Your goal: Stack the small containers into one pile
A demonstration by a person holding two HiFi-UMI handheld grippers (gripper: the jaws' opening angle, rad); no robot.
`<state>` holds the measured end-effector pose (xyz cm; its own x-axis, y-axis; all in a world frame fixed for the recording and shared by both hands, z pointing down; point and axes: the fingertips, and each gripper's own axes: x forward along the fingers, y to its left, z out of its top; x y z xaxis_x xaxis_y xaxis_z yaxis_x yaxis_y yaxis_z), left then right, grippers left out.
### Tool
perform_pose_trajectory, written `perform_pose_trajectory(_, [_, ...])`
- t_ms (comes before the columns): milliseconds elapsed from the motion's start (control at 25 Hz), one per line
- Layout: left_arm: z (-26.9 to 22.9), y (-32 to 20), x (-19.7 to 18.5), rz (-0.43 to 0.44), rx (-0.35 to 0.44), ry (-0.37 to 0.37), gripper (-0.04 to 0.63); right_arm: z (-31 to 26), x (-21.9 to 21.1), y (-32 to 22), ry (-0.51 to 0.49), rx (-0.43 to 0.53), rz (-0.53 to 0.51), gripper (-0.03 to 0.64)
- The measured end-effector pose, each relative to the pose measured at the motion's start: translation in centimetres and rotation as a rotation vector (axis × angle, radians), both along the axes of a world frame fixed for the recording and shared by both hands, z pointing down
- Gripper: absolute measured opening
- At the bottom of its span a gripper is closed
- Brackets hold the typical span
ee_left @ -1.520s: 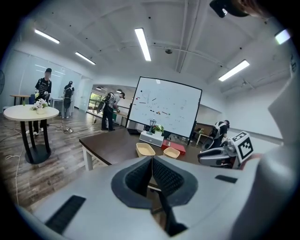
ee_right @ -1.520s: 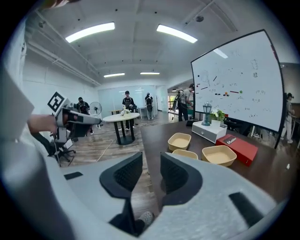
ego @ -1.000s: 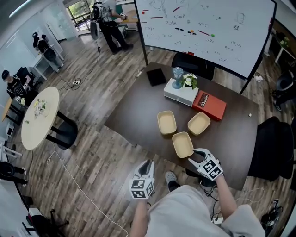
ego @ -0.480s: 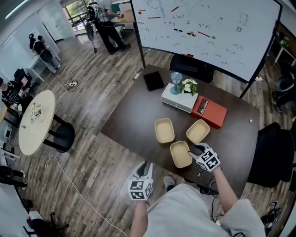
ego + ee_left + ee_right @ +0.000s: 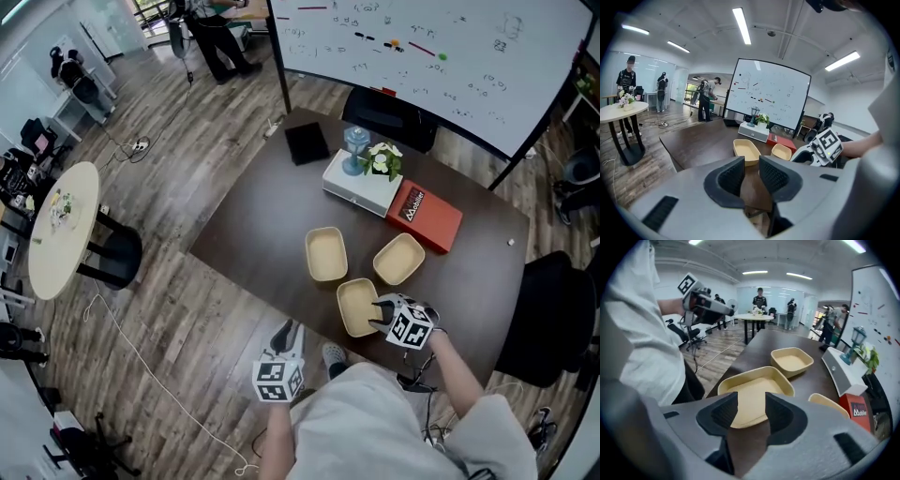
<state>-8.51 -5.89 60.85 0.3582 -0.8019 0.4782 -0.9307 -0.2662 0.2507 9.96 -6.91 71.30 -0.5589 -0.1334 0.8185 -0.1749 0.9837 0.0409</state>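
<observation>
Right gripper (image 5: 380,316) and left gripper (image 5: 289,330) both have their jaws parted with nothing between them. Take the nearest container (image 5: 354,302) as the mark. The table (image 5: 262,225) bears it close to the person's edge, its long axis running away from the person. The left far container (image 5: 325,254) and the right far container (image 5: 398,259) lie just beyond it, none stacked. The right gripper sits at its right long rim, facing across it. The left gripper hangs well apart to its left, off the table. The right one looks better placed to lift it.

Bright, even light falls from long white ceiling strip lamps (image 5: 742,26) above the dark brown wooden table (image 5: 253,234), which shows a faint sheen. Shadows on it are soft. Both gripper views bend strongly toward black, rounded edges.
</observation>
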Motion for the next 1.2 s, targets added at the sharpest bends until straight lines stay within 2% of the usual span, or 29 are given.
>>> perform_pose_trajectory(120, [1.0, 0.6, 0.3, 0.001, -0.022, -0.003, 0.087, 0.9, -0.4, 2.5, 0.035, -0.028, -0.131, 0.186])
perform_pose_trajectory(280, [2.4, 1.6, 0.2, -0.021, -0.059, 0.003, 0.088, 1.3, -1.3, 5.4, 0.037, -0.086, -0.209, 0.186])
perform_pose_trajectory(480, [2.6, 1.5, 0.4, -0.034, -0.07, 0.006, 0.087, 3.7, -1.7, 5.9, 0.142, -0.033, -0.27, 0.169])
perform_pose_trajectory(560, [2.7, 1.5, 0.4, -0.036, -0.077, 0.004, 0.087, 4.8, -1.5, 5.8, 0.202, -0.009, -0.312, 0.128])
perform_pose_trajectory(640, [2.9, 1.5, 0.4, -0.04, -0.083, 0.005, 0.087, 5.3, -1.4, 5.8, 0.241, 0.009, -0.346, 0.046])
perform_pose_trajectory(680, [2.9, 1.5, 0.3, -0.042, -0.083, 0.005, 0.087, 5.3, -1.5, 5.8, 0.25, 0.017, -0.357, 0.025])
perform_pose_trajectory(1200, [2.5, 1.0, 1.7, -0.019, -0.057, -0.005, 0.086, 3.6, -1.9, 4.9, 0.248, 0.104, -0.334, 0.02])
